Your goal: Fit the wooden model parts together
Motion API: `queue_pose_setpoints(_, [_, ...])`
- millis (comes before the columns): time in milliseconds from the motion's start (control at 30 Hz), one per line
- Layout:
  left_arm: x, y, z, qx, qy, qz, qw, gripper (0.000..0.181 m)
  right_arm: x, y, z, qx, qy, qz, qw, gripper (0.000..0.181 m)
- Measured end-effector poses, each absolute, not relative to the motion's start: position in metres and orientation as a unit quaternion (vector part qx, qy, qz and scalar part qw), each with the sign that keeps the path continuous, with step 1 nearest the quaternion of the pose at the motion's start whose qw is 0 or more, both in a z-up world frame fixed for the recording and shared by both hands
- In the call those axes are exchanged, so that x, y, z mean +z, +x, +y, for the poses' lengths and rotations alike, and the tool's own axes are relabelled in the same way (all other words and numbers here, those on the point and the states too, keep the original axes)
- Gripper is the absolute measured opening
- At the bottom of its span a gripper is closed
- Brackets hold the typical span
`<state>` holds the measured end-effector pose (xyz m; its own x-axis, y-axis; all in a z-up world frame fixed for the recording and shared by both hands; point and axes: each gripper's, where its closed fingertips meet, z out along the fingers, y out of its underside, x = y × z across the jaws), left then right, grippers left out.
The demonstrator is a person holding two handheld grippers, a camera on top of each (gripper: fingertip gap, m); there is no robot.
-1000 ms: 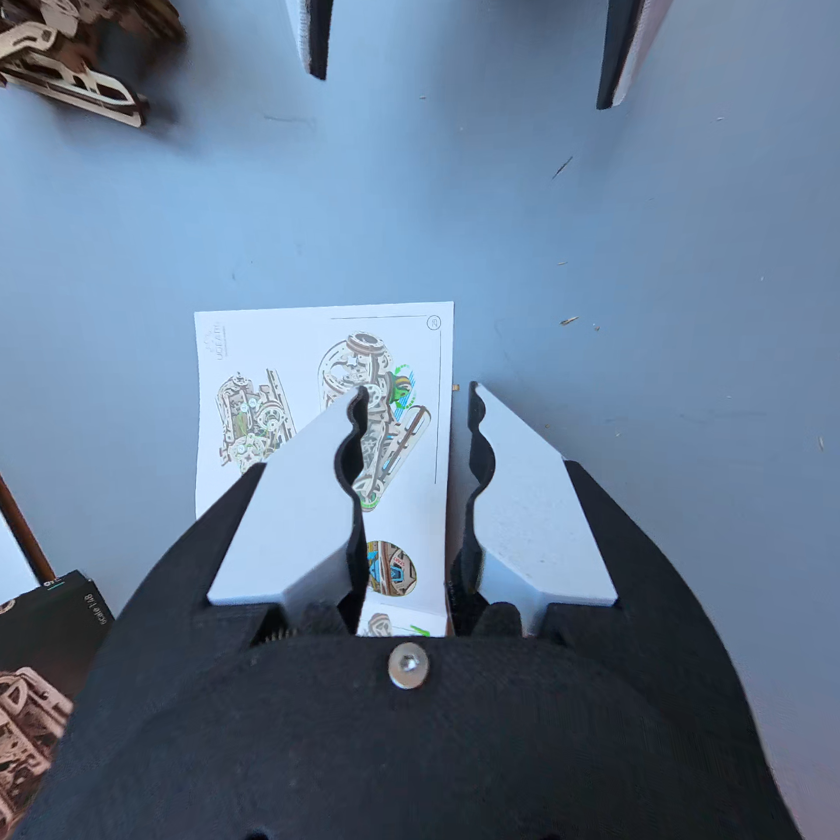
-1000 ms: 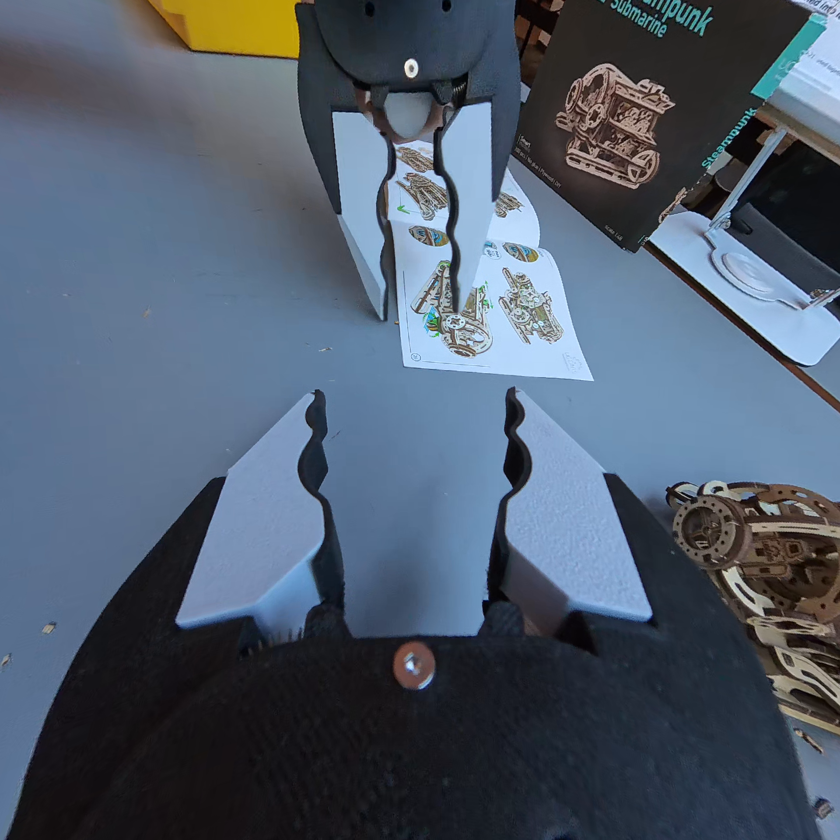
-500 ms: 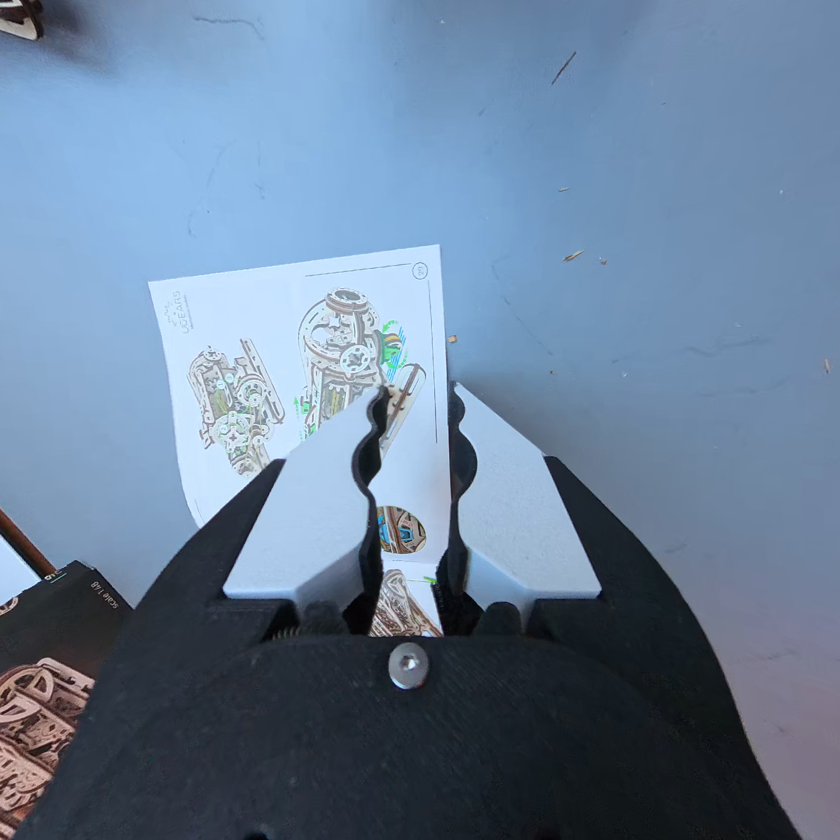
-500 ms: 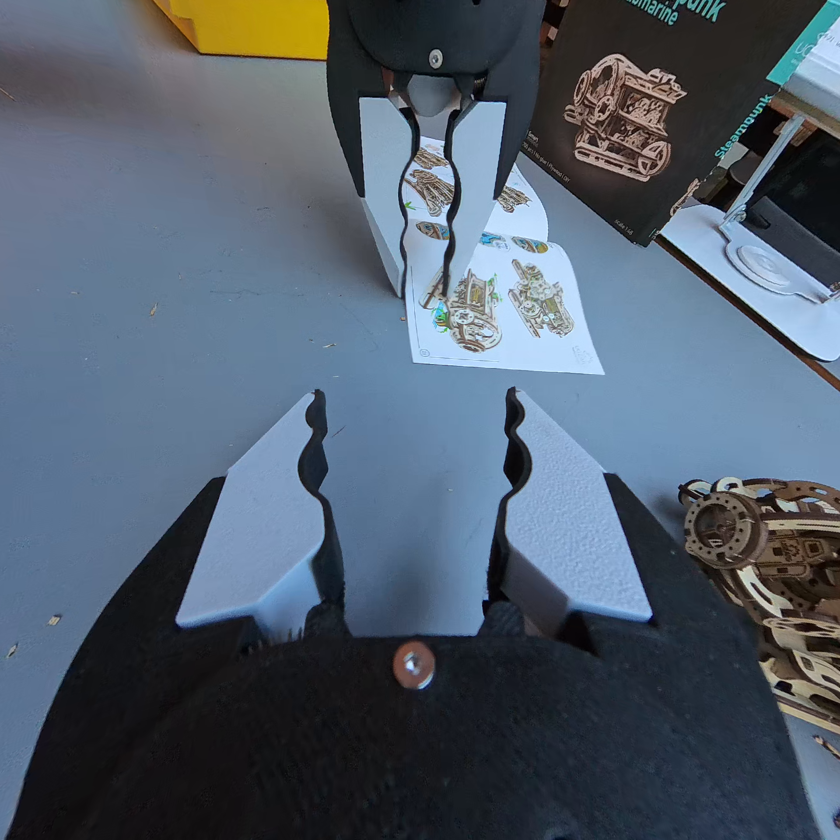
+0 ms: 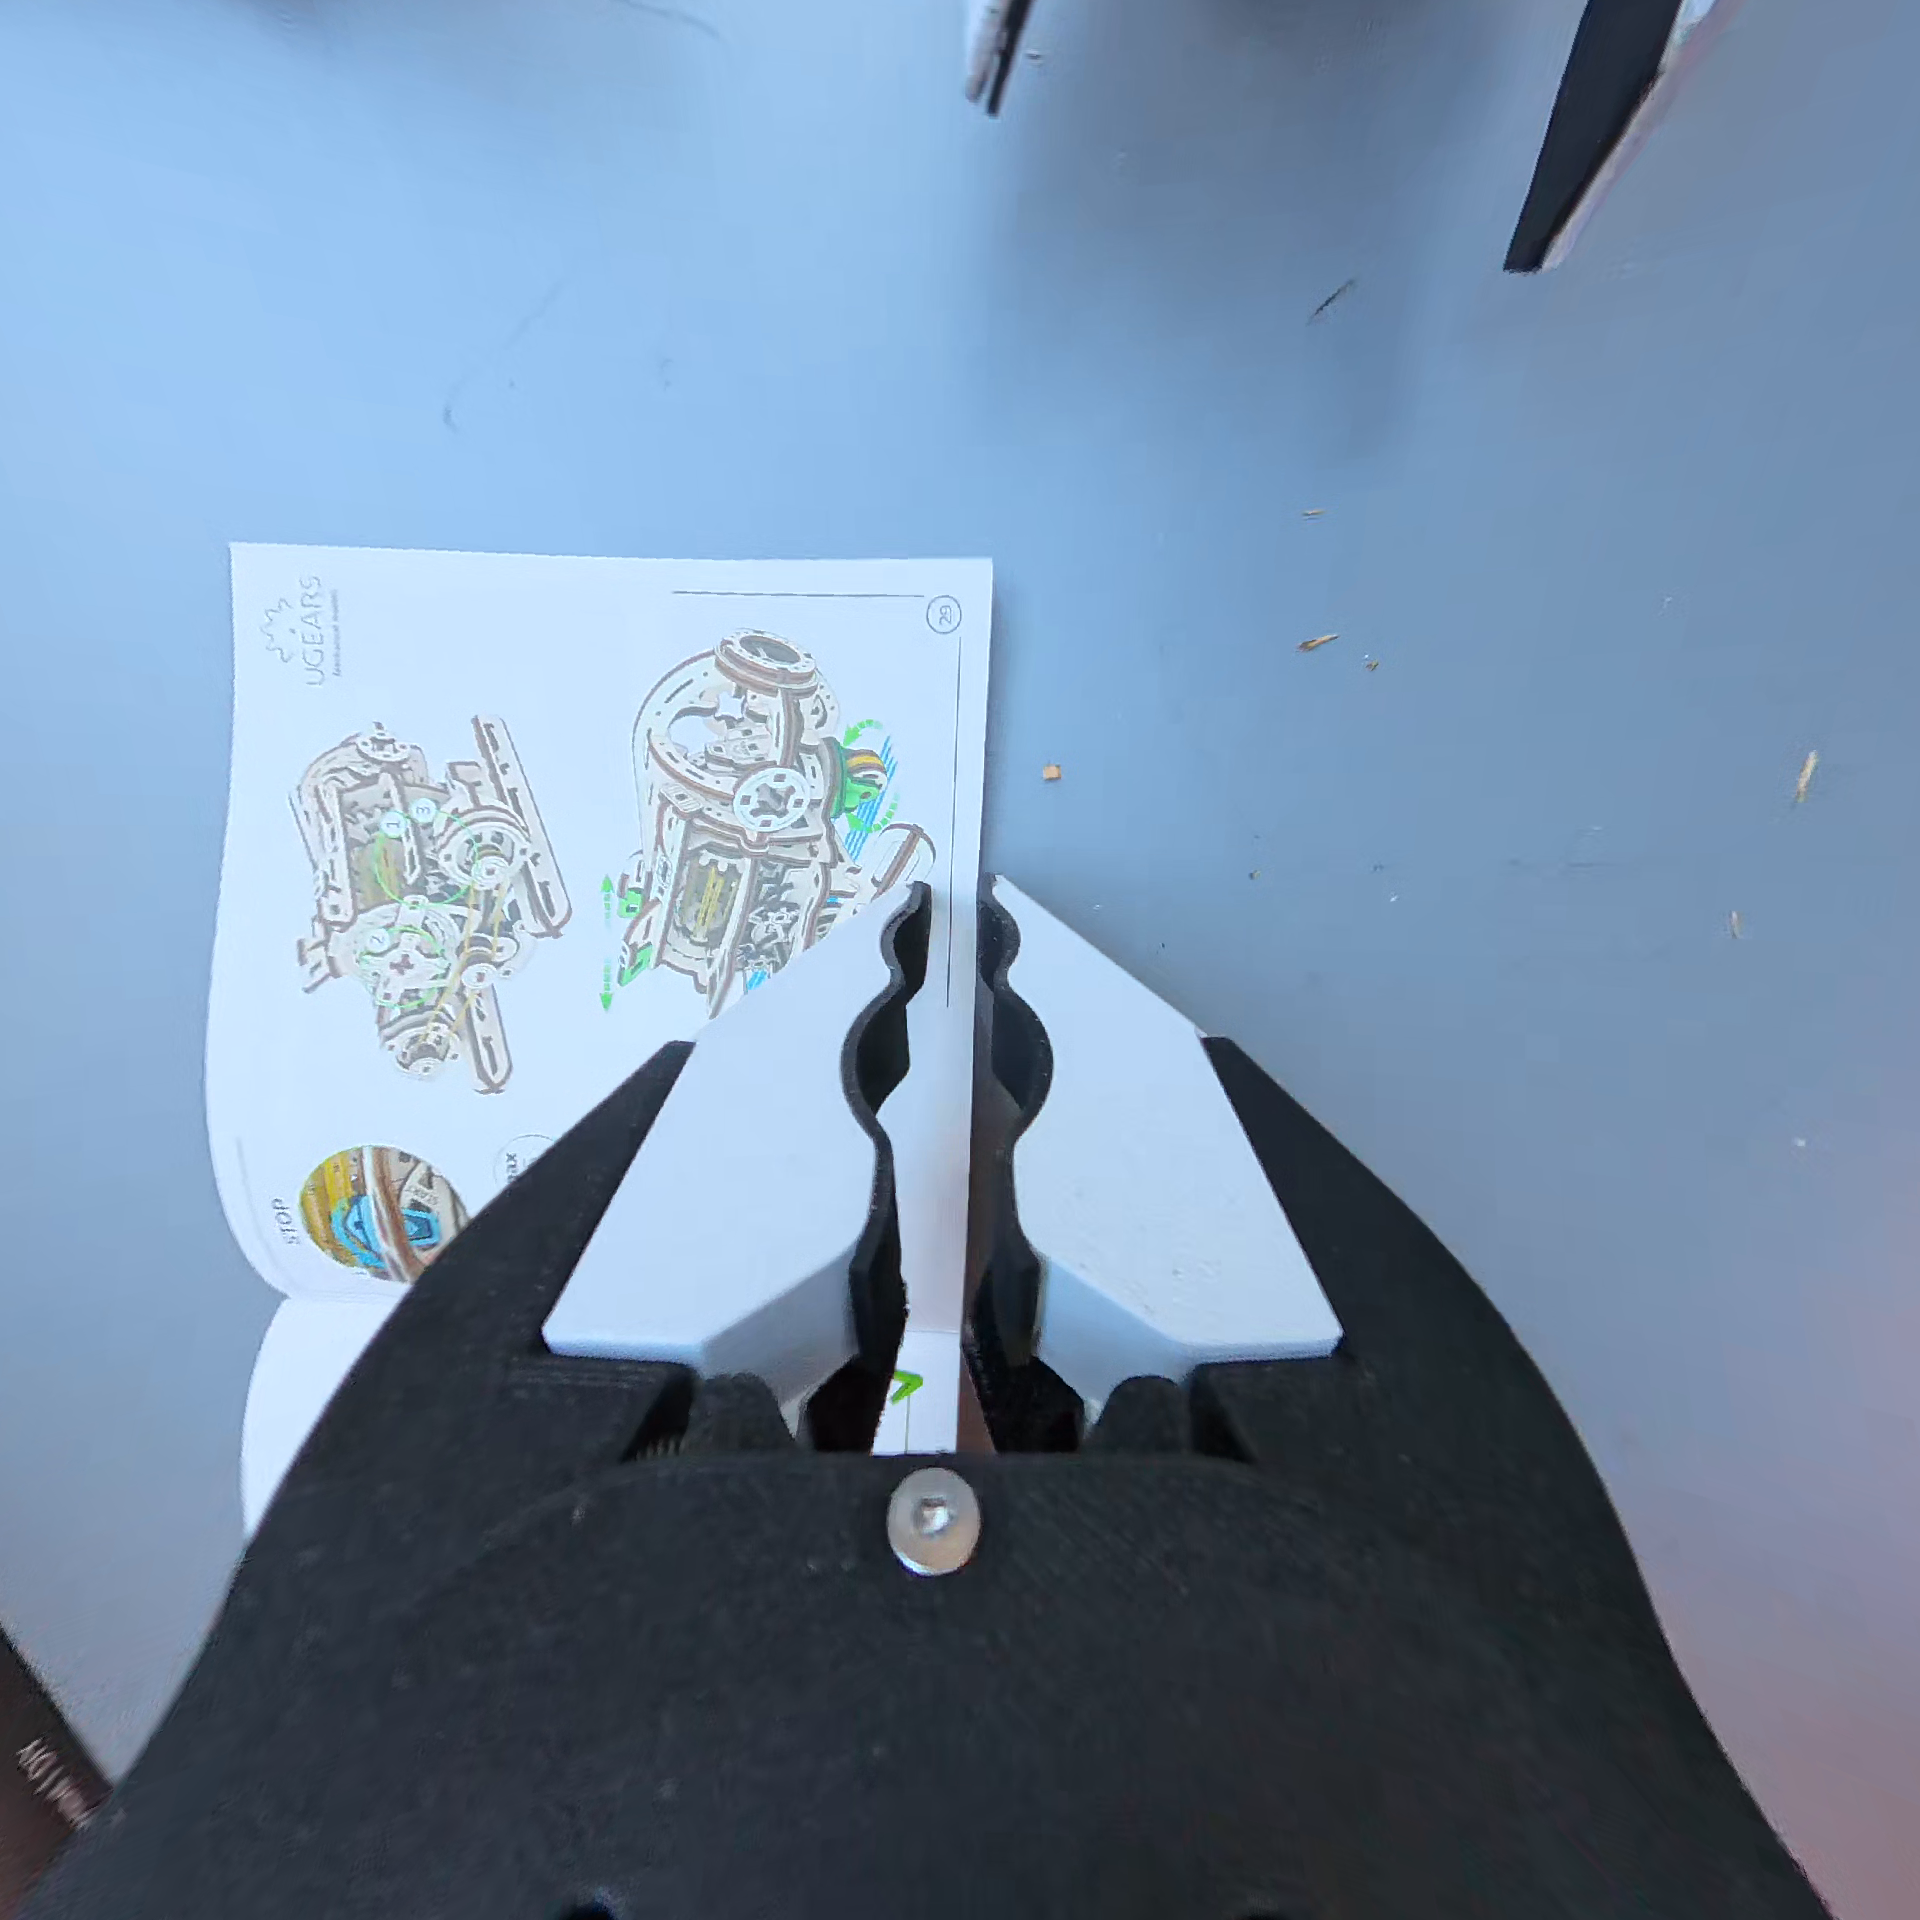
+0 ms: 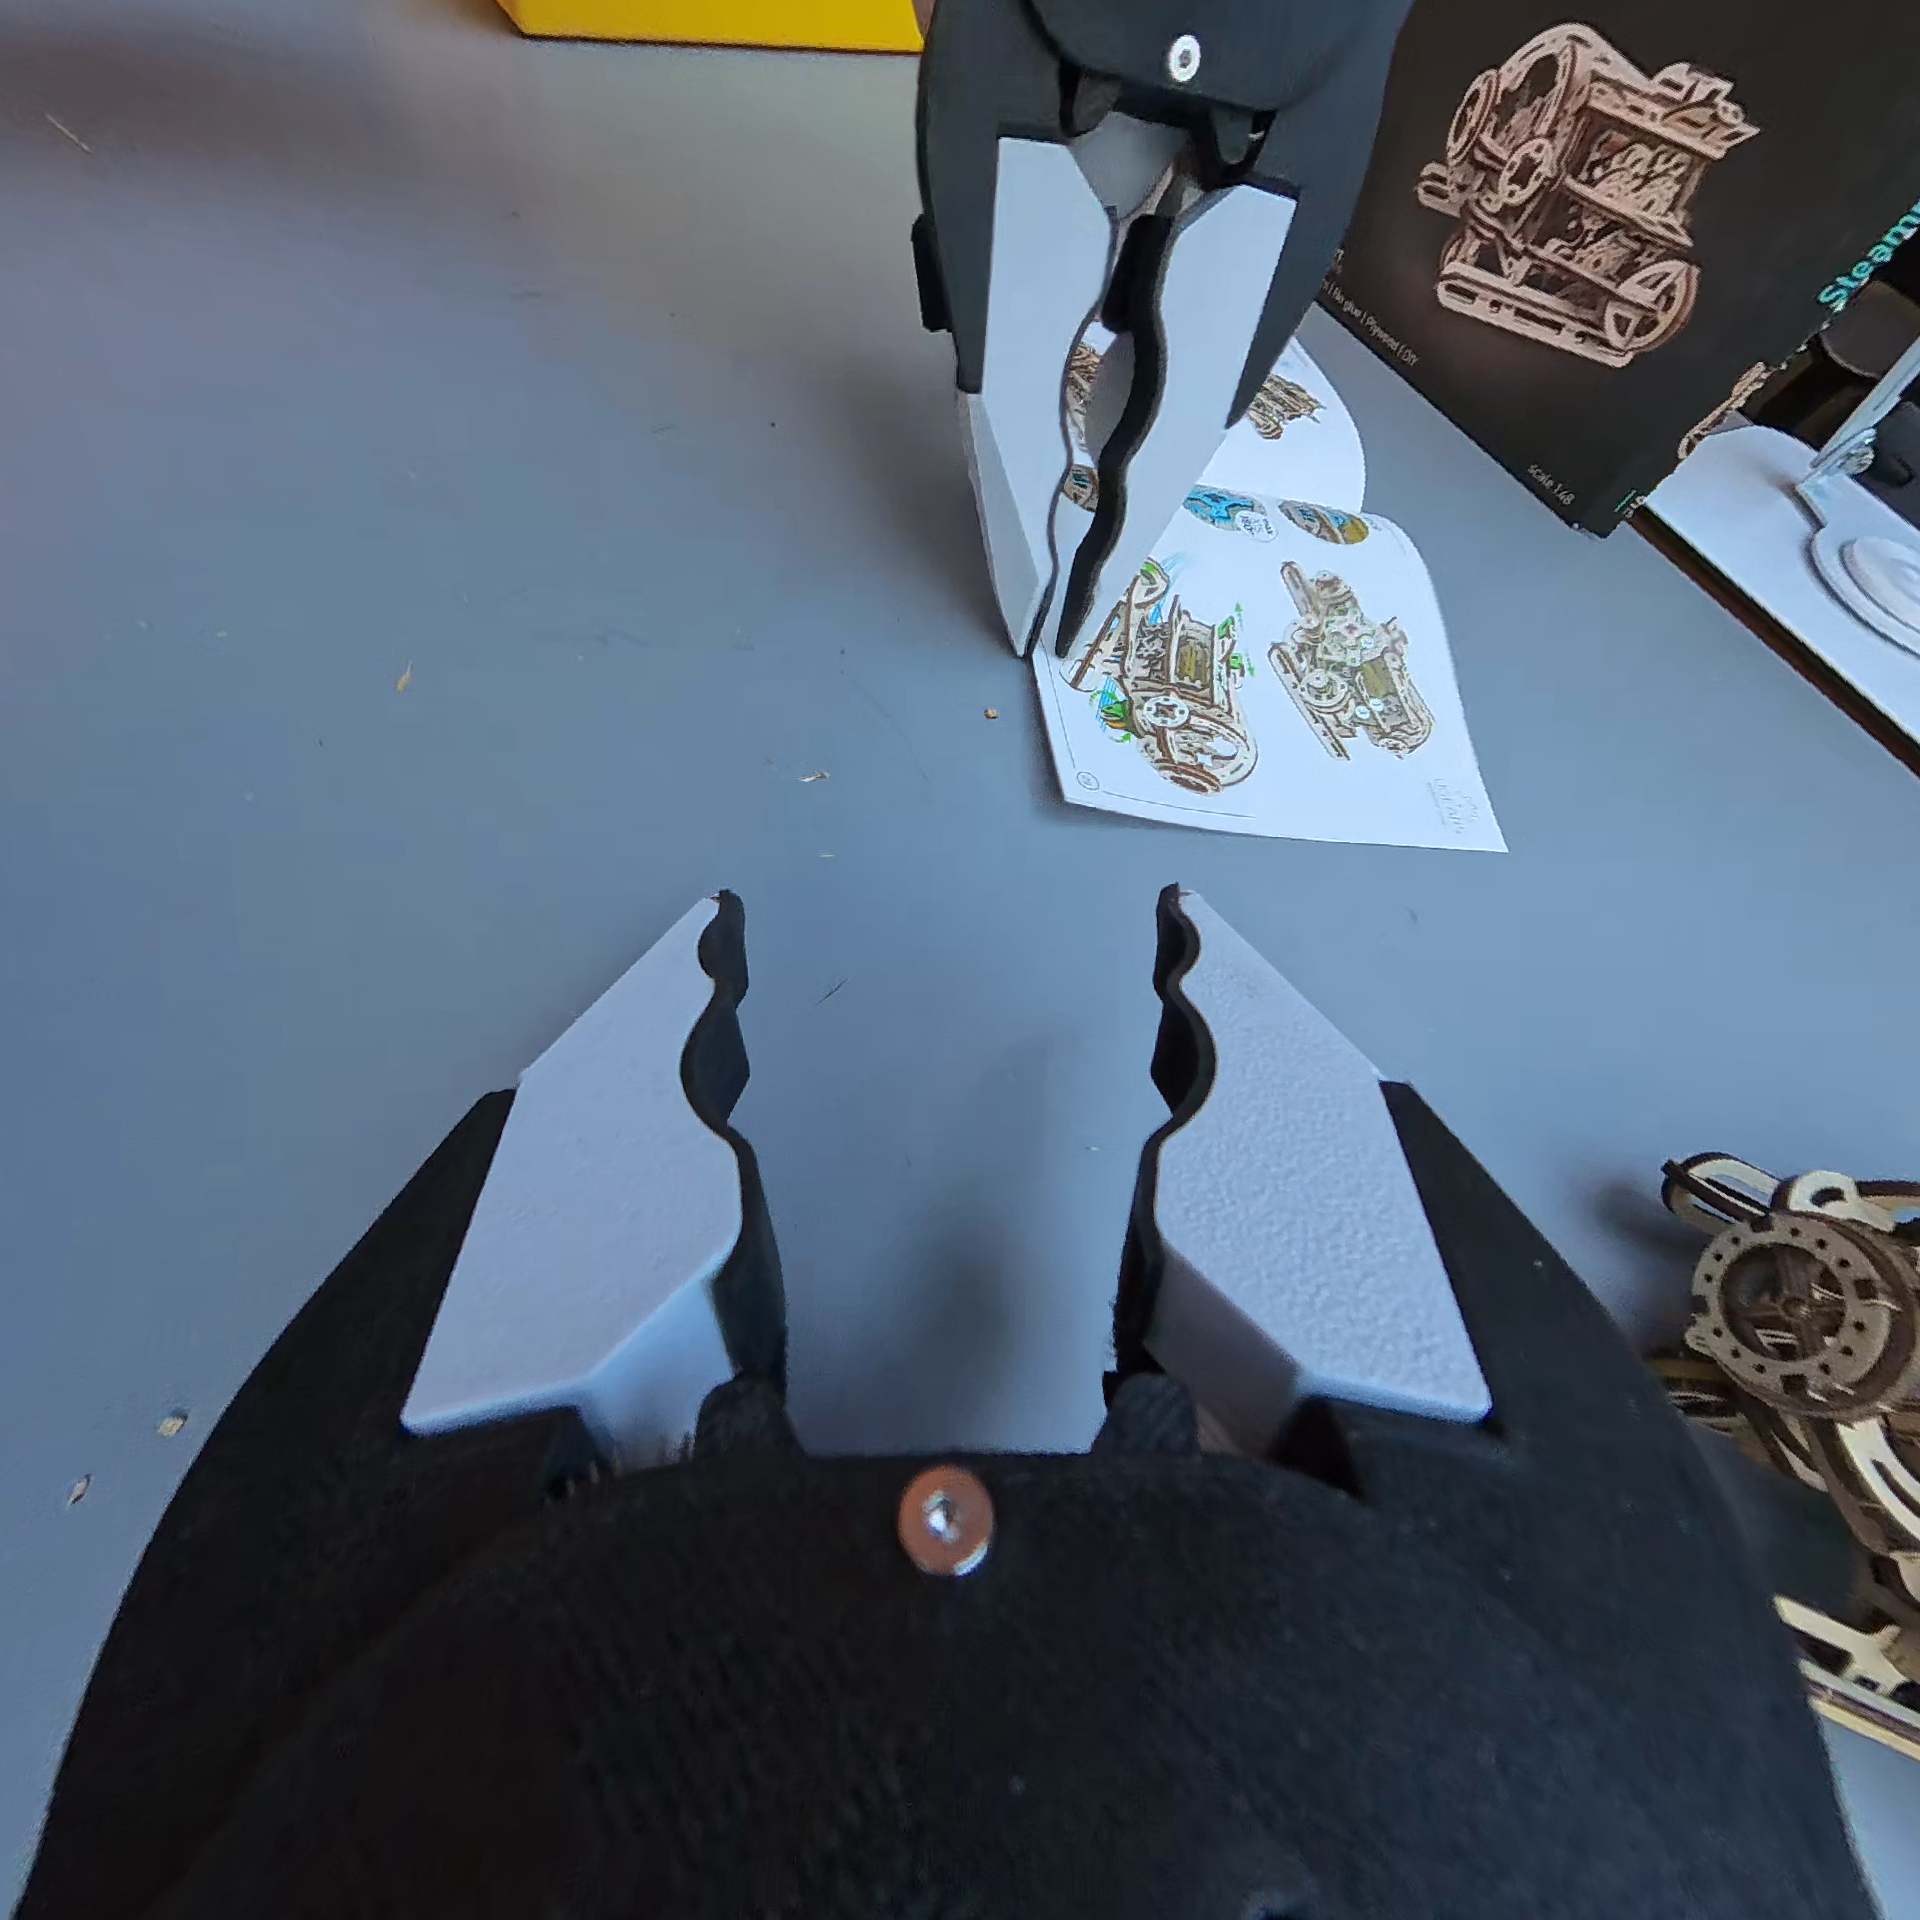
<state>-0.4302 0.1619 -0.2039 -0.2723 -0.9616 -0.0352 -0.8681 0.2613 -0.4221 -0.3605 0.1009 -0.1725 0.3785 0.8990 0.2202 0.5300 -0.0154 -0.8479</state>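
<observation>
A partly built wooden model point(image 6: 1808, 1351) lies on the grey table at the right edge of the right wrist view. An open instruction booklet point(image 5: 582, 727) lies flat; it also shows in the right wrist view point(image 6: 1299, 707). My left gripper point(image 5: 956, 894) points down at the booklet's right edge, its jaws nearly together with the page edge between them; the right wrist view shows its tips point(image 6: 1044, 644) pinching that edge. My right gripper point(image 6: 951, 904) is open and empty above bare table; its fingers show at the top of the left wrist view point(image 5: 1257, 187).
A black model box point(image 6: 1558, 208) stands behind the booklet. A yellow bin point(image 6: 717, 21) sits at the far edge. A white board with a metal stand point(image 6: 1766, 540) lies at the right. Small wood chips point(image 5: 1314, 642) are scattered on the grey table point(image 6: 312, 623). The grippers' ends are close to 11 cm from one another.
My left gripper's jaws have narrowed from open to nearly together and shifted to the booklet's right edge. My right gripper has stayed open and drifted slightly.
</observation>
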Motion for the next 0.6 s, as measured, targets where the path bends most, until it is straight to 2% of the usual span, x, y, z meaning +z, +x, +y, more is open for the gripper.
queue_pose_setpoints(367, [-0.202,-0.43,0.162,-0.247,-0.615,0.74,0.119,0.006,-0.178,-0.368,0.104,0.195,-0.686,-0.537,0.45,0.078])
queue_pose_setpoints(600, [-0.201,-0.431,0.163,-0.286,-0.623,0.719,0.114,0.006,-0.18,-0.376,0.13,0.162,-0.706,-0.537,0.433,0.056])
